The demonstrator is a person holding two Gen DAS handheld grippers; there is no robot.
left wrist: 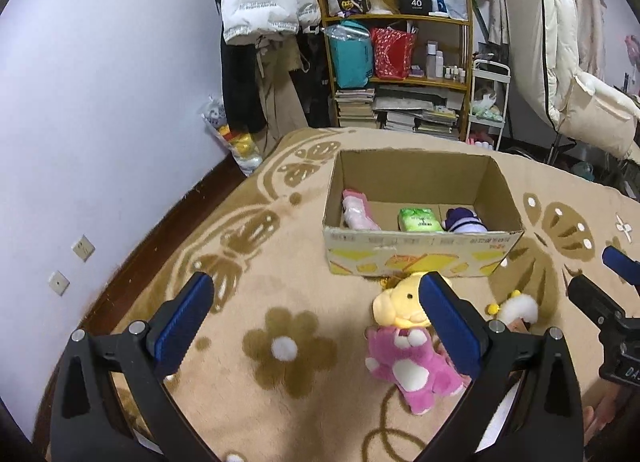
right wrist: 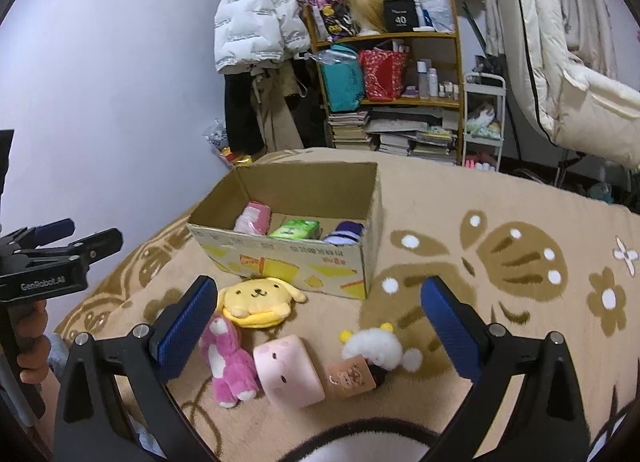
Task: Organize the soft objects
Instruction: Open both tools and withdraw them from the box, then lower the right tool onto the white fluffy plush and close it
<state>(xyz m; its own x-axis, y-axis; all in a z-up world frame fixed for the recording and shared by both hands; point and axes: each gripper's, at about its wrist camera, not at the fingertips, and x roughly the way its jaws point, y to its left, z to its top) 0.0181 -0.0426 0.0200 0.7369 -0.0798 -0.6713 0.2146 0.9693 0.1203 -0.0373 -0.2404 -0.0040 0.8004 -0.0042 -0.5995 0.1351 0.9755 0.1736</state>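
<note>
Nearest the right wrist camera, the right gripper [right wrist: 316, 302] hangs with its blue-padded fingers [right wrist: 188, 322] spread wide and nothing between them. Just past those fingers, on the patterned blanket [right wrist: 500, 202], lies a row of soft toys in front of the cardboard box [right wrist: 288, 258]. A pink plush bear [right wrist: 230, 362] lies nearest the box's left front corner side, and a pale pink cushion toy [right wrist: 290, 372] touches it on the right. A small brown printed pouch [right wrist: 352, 376] comes next, with a white fluffy toy [right wrist: 378, 346] just behind it. The yellow dog plush [right wrist: 260, 300] lies between the bear and the box, close to the box's front wall.

In the left wrist view, the left gripper [left wrist: 320, 298] is also wide open and holds nothing; one of its fingers [left wrist: 448, 318] partly hides the yellow dog plush [left wrist: 400, 302], which lies just before the box [left wrist: 420, 258].

Inside the box three things lie along the near wall: a pink pack [right wrist: 252, 218] at the left, a green tissue pack [right wrist: 296, 229] in the middle, and a purple and white plush [right wrist: 346, 232] at the right.

Beyond the box, against the wall, stands a wooden shelf [right wrist: 458, 74] with bags, bottles and stacked books. A white puffer jacket [right wrist: 256, 22] hangs left of the shelf.
</note>
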